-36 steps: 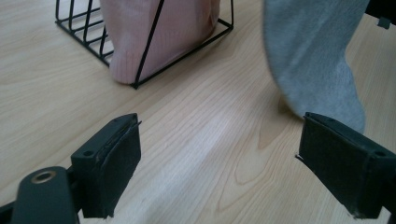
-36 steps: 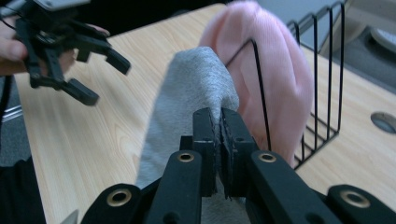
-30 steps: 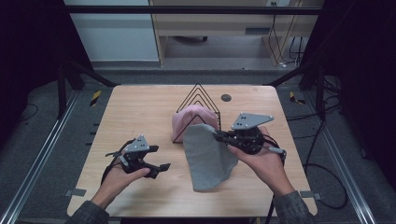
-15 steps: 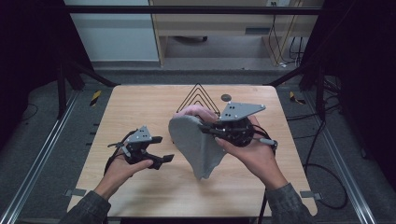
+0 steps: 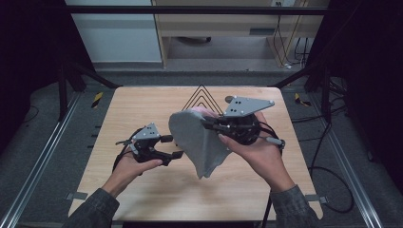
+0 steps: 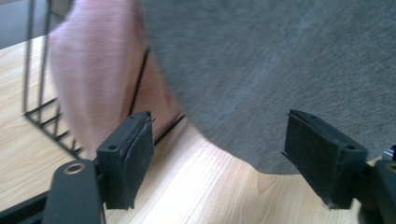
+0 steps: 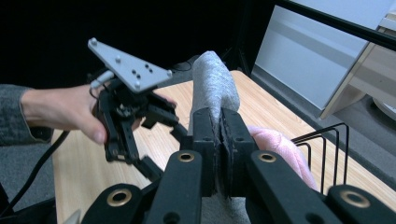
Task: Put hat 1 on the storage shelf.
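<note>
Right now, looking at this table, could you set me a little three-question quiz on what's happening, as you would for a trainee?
1. True or false: the right tongs are shut on the grey cloth.
2. What colour is the cloth draped on the black wire rack?
A) blue B) pink C) green
3. Fill in: the left tongs stand ____, with nothing pinched between their pads.

Key:
1. True. In the right gripper view the jaws are pressed together on the grey fabric, which hangs lifted above the wooden table.
2. B, pink.
3. Open. Their jaws have just been closing a little, yet the grey cloth lies beyond them, unpinched.
</note>
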A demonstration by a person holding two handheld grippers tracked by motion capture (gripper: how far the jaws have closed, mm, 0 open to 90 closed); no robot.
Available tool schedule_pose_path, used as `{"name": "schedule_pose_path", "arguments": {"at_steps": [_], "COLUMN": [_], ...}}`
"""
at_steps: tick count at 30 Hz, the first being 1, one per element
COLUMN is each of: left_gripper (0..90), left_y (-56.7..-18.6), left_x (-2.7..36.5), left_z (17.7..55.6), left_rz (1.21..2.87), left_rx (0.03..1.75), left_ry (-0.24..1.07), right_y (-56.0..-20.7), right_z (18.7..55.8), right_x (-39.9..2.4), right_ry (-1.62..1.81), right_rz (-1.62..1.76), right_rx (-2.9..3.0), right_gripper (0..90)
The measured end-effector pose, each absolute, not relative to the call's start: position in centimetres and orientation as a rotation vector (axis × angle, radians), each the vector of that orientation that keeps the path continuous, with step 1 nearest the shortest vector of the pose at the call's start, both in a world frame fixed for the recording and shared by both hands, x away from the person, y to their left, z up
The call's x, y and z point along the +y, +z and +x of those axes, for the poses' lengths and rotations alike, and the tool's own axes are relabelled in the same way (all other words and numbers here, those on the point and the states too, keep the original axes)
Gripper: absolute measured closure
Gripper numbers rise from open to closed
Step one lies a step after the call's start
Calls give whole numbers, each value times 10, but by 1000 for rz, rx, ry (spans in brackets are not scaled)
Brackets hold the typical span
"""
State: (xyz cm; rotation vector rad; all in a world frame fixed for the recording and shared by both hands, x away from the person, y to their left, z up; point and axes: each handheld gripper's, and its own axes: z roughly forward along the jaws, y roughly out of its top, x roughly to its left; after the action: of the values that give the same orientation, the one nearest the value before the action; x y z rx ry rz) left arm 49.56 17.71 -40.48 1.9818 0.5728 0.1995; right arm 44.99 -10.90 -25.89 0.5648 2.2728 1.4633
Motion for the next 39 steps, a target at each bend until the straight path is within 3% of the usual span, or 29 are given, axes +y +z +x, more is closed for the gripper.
{"name": "schedule_pose_path", "arguments": {"at_steps": [5, 9, 10, 13, 24, 39], "left_gripper": [338, 658, 801, 869, 875, 876], "left_y": [-411, -411, -411, -410, -384, -315], "left_x": [169, 164, 163, 162, 175, 188], "left_z": [500, 500, 499, 498, 489, 488], "left_rz": [1971, 1956, 1957, 1968, 2013, 2049], "left_rx": [578, 552, 557, 556, 583, 588], "left_ry": [172, 162, 168, 166, 257, 366], "right_y": [-259, -262, -264, -267, -281, -271], "right_z": [450, 450, 450, 450, 460, 468], "right_x": [-109, -113, -117, -121, -140, -147], "right_ry": [1466, 1464, 1469, 1464, 1435, 1484], "right_rz": [583, 608, 627, 642, 740, 787], "right_rx": [2267, 2254, 2244, 2241, 2220, 2157], "right_gripper": [861, 860, 860, 860, 860, 859]}}
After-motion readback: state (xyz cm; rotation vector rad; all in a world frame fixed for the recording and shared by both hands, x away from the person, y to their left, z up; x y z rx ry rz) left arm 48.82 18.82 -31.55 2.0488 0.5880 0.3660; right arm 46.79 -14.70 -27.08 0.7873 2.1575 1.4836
